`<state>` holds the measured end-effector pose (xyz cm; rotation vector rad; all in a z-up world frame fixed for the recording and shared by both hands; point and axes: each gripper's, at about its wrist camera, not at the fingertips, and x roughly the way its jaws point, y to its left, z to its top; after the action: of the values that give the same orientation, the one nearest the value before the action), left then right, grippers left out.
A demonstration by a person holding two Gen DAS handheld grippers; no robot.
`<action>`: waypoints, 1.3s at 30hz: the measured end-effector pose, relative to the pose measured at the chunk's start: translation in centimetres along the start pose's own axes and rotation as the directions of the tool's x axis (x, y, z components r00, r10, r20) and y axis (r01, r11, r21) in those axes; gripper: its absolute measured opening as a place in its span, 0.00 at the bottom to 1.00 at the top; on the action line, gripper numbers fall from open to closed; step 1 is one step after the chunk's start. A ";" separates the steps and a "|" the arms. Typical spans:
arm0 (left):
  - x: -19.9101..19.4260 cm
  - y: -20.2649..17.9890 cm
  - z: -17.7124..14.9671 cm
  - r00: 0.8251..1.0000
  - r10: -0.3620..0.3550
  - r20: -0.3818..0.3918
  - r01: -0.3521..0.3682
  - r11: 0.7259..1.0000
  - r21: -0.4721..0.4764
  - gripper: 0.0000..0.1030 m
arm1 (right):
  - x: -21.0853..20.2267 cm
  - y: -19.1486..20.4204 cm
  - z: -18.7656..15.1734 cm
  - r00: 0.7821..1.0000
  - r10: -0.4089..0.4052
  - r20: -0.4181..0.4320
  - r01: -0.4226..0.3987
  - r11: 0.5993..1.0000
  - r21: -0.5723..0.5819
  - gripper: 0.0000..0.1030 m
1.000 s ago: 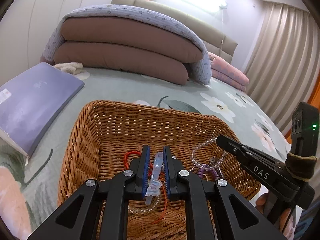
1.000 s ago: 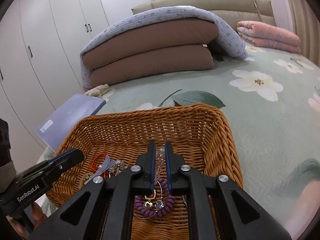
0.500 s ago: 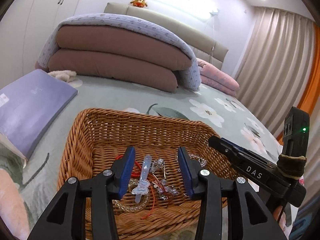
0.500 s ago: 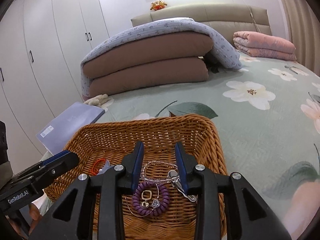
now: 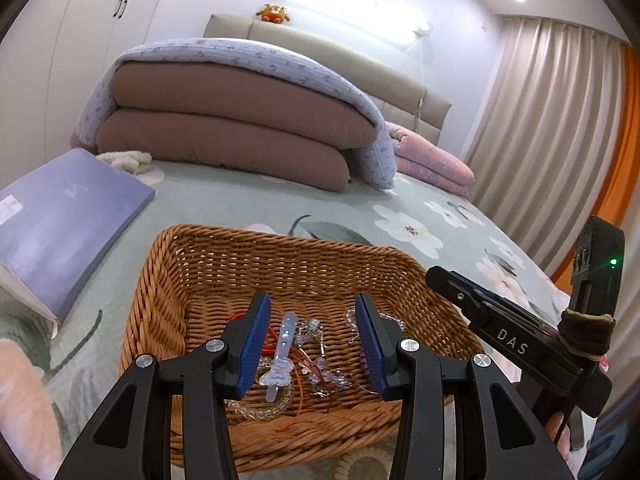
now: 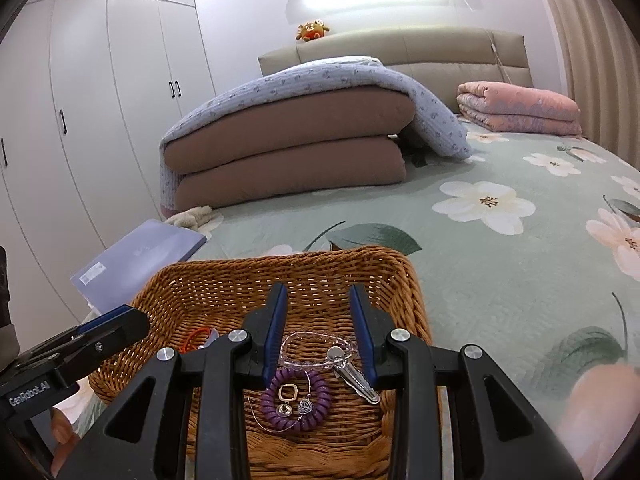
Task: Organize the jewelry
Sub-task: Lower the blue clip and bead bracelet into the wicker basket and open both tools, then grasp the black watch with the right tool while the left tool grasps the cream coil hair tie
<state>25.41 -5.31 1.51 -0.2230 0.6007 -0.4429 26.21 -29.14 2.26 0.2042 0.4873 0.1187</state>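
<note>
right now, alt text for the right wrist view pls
The right gripper, jaws apart and holding nothing, hovers over a wicker basket on a floral bedspread. In it lie a purple coil bracelet, a clear bead bracelet and a silver hair clip.

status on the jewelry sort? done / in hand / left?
Done: pieces sit loose in the wicker basket, including a purple coil bracelet, a silver hair clip and a clear hair clip. In hand: nothing; left gripper and right gripper are open. Left: nothing visible outside.
</note>
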 end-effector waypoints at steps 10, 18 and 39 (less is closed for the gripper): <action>-4.7 -2.4 -1.4 0.994 -0.111 0.023 0.110 0.992 0.061 0.44 | -8.9 0.6 -4.2 0.995 -0.081 0.057 0.079 0.997 0.023 0.34; -8.7 -1.7 -6.9 0.991 -0.119 -0.062 0.115 0.992 -0.054 0.44 | -20.4 1.2 -15.0 0.997 -0.057 -0.053 0.063 0.990 0.125 0.34; -6.0 -0.5 -12.3 0.965 -0.031 -0.260 0.001 0.993 -0.114 0.44 | -22.3 4.8 -22.9 0.969 0.077 -0.235 0.015 0.931 0.364 0.34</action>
<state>13.62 -3.92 -5.26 -0.2802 0.8848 -0.4576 -4.59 -24.30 -6.38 0.5669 0.7538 0.0839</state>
